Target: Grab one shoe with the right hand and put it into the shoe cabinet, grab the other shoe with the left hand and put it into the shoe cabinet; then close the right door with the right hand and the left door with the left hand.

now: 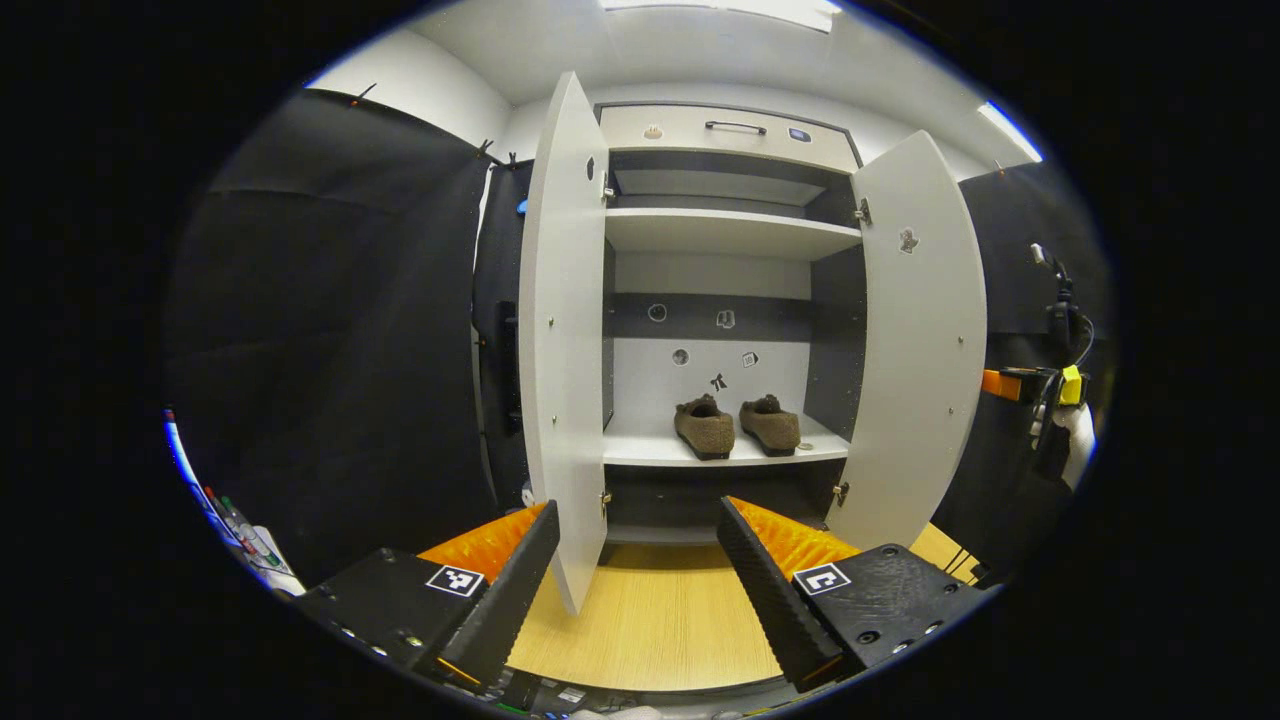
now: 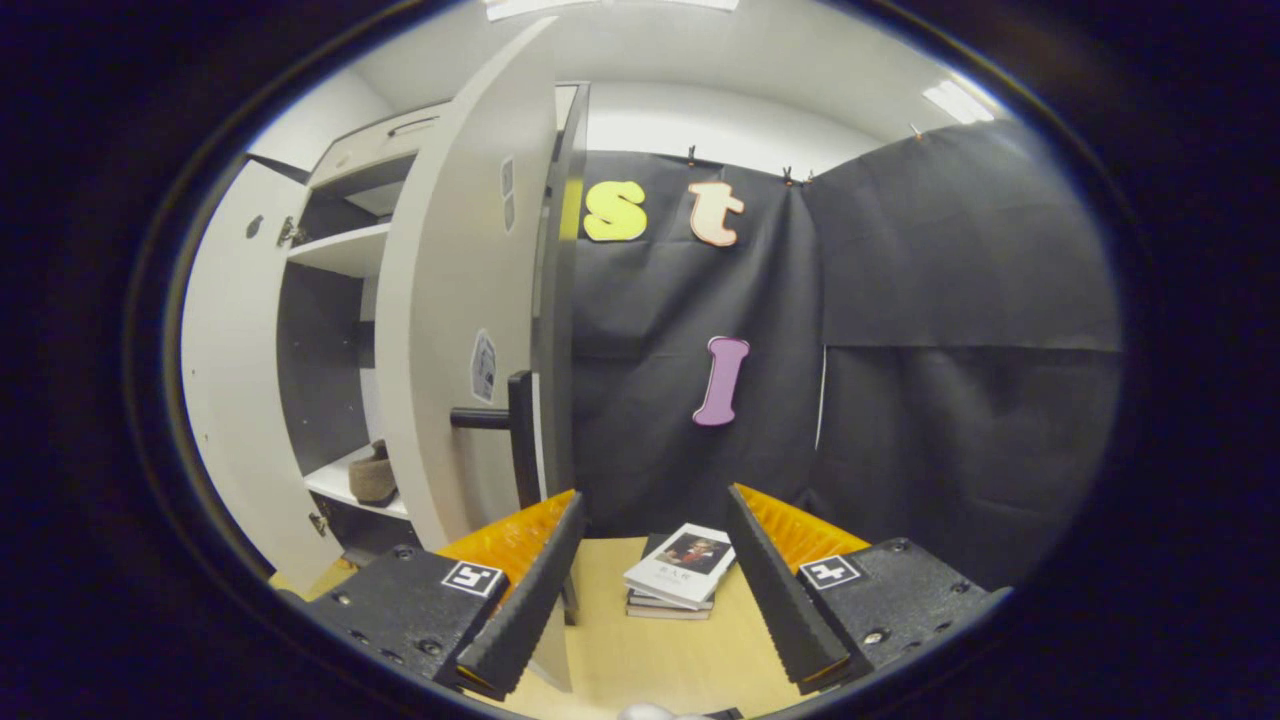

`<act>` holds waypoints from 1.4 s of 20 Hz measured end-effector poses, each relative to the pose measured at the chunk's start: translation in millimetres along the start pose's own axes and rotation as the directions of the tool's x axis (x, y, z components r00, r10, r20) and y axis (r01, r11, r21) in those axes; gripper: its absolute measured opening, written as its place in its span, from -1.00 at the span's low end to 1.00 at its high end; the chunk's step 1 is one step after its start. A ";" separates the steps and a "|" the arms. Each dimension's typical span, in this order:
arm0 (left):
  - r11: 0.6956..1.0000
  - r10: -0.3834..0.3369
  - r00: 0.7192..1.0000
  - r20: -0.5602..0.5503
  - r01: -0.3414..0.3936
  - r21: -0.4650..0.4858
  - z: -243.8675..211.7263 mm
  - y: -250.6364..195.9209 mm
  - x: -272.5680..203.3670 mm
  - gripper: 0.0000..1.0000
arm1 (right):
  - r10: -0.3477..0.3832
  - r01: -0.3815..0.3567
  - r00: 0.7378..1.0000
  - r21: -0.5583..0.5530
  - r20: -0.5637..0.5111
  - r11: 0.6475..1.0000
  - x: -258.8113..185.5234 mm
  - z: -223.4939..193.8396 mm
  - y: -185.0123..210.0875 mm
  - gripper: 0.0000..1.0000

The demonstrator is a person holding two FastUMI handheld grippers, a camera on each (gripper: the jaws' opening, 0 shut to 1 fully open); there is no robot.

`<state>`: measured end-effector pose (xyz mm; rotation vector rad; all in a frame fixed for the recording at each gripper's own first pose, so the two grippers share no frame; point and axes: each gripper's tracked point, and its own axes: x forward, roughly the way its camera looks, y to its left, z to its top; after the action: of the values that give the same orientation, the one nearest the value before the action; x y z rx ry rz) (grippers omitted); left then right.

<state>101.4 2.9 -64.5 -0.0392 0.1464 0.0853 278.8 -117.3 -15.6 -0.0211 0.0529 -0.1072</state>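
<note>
Both shoes (image 1: 737, 425) already sit side by side on the lower shelf (image 1: 640, 452) of the cabinet (image 1: 725, 235), toes pointing out, so what remains is the doors. In the left gripper view the left gripper (image 1: 634, 570) hangs in front of the cabinet with its jaws wide apart and nothing between them; the left door (image 1: 562, 340) stands swung out, edge-on, its lower edge just above that gripper's left finger. The right door (image 1: 920, 340) is also open, angled outward from the cabinet. In the right gripper view the right gripper (image 2: 655, 570) is likewise spread wide and empty, sitting just beside the right door's outer face, where a dark bar handle (image 2: 500, 418) juts out. A stack of books (image 2: 678, 580) lies on the floor beyond the fingers, away from the cabinet. The doors look like stiff, flat panels on hinges, probably light and smooth-faced; a push on the outer face near the free edge, or against the handle, should swing each shut with little force, though a finger may slide on the slick panel.
</note>
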 end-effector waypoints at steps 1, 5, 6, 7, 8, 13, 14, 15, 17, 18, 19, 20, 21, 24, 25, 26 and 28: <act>1.000 0.005 1.000 -0.002 -0.005 0.002 0.2 2.4 -0.1 0.93 | -0.001 0.001 1.000 0.001 0.000 1.000 0.6 0.7 2.0 0.87; 1.000 0.023 1.000 -0.002 -0.023 -0.005 0.3 10.0 -3.2 0.93 | 0.016 -0.016 1.000 0.021 -0.012 1.000 -3.7 -0.7 14.0 0.74; 1.000 0.028 1.000 -0.002 -0.028 -0.004 0.6 13.4 -3.8 0.97 | 0.029 -0.029 0.999 0.020 -0.015 0.999 -4.8 -1.0 20.7 0.74; 0.999 0.034 0.999 -0.003 -0.034 -0.003 1.2 15.5 -5.4 0.93 | 0.045 -0.044 0.999 0.019 -0.017 0.999 -7.8 -1.5 27.7 0.73; 0.999 0.041 0.999 -0.001 -0.041 -0.001 1.1 18.1 -5.9 0.93 | 0.062 -0.062 0.998 0.015 -0.019 0.998 -8.5 -1.3 36.4 0.74; 0.998 0.060 0.998 -0.002 -0.060 -0.001 2.4 26.0 -14.2 0.93 | 0.178 -0.179 0.984 -0.018 -0.015 0.984 -12.1 -1.7 91.3 0.74; 0.998 0.065 0.998 -0.002 -0.065 0.001 1.6 28.9 -15.4 0.93 | 0.203 -0.204 0.979 -0.029 -0.015 0.979 -11.7 -0.9 103.6 0.74; 0.998 0.069 0.998 -0.001 -0.069 0.002 2.2 30.1 -17.6 0.93 | 0.225 -0.226 0.974 -0.038 -0.017 0.973 -9.9 -0.9 115.4 0.74; 0.997 0.081 0.997 -0.006 -0.081 0.003 1.2 35.6 -19.8 0.92 | 0.257 -0.258 0.966 -0.044 -0.021 0.965 -5.5 -1.2 133.8 0.74; 0.996 0.086 0.996 -0.010 -0.086 0.004 0.4 38.9 -20.8 0.92 | 0.282 -0.282 0.959 -0.032 -0.019 0.959 -5.0 -0.4 144.2 0.75; 0.996 0.093 0.996 -0.013 -0.093 0.006 0.1 42.7 -21.8 0.93 | 0.304 -0.304 0.953 -0.019 -0.019 0.952 -5.3 0.5 154.3 0.78; 0.995 0.099 0.995 -0.013 -0.099 0.008 0.7 46.0 -23.8 0.93 | 0.313 -0.313 0.950 -0.012 -0.017 0.950 -7.0 1.8 160.6 0.82; 0.994 0.106 0.994 -0.013 -0.106 0.011 1.6 49.6 -24.4 0.93 | 0.316 -0.316 0.949 -0.011 -0.010 0.949 -8.6 3.9 162.7 0.92; 0.993 0.113 0.994 -0.010 -0.113 0.014 1.8 57.9 -24.5 0.92 | 0.313 -0.313 0.950 -0.003 0.006 0.950 -20.3 8.1 164.3 0.98; 0.994 0.111 0.994 -0.009 -0.111 0.011 0.4 59.2 -26.0 0.92 | 0.314 -0.314 0.949 0.005 0.005 0.949 -24.7 7.5 163.5 0.98; 0.994 0.109 0.994 -0.013 -0.109 0.008 -1.0 61.8 -24.9 0.92 | 0.314 -0.314 0.949 0.010 0.003 0.949 -30.9 6.5 162.0 0.98; 0.994 0.109 0.994 -0.008 -0.109 0.018 -0.5 71.7 -19.0 0.96 | 0.309 -0.309 0.951 0.016 0.000 0.951 -46.2 4.7 157.5 0.99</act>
<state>76.4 72.7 -64.6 -0.0140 0.1580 0.1932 249.9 44.3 -12.3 0.0039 0.0568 0.2066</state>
